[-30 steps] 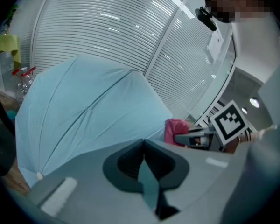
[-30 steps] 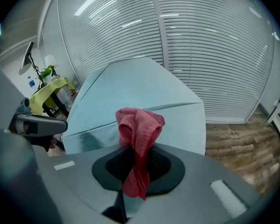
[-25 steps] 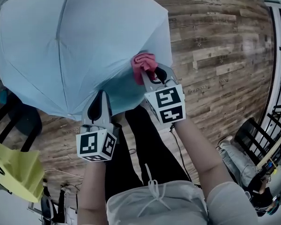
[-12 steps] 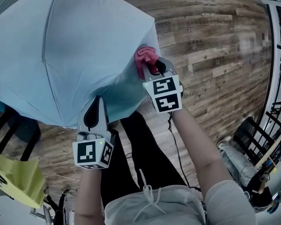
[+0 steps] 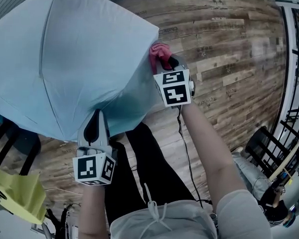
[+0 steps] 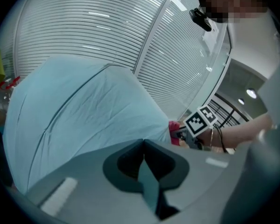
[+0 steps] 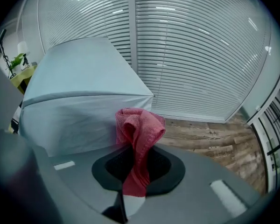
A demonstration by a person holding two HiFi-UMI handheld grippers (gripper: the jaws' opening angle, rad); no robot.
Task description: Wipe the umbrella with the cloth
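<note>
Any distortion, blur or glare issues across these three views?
Head view: floor planks bow toward the edges, marker cubes crisp. Left gripper view: heavy fisheye, black corners, blinds curved, umbrella evenly lit. Right gripper view: same fisheye, light streaks on the blinds, cloth sharp, nearest foreground soft.

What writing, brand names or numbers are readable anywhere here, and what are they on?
No text can be read for certain.
The wooden floor: faint stamped marks on some planks, too blurred to read.
The left cube and the right cube: black-and-white square patterns, not letters or numbers.
The umbrella and the cloth: no print visible.
</note>
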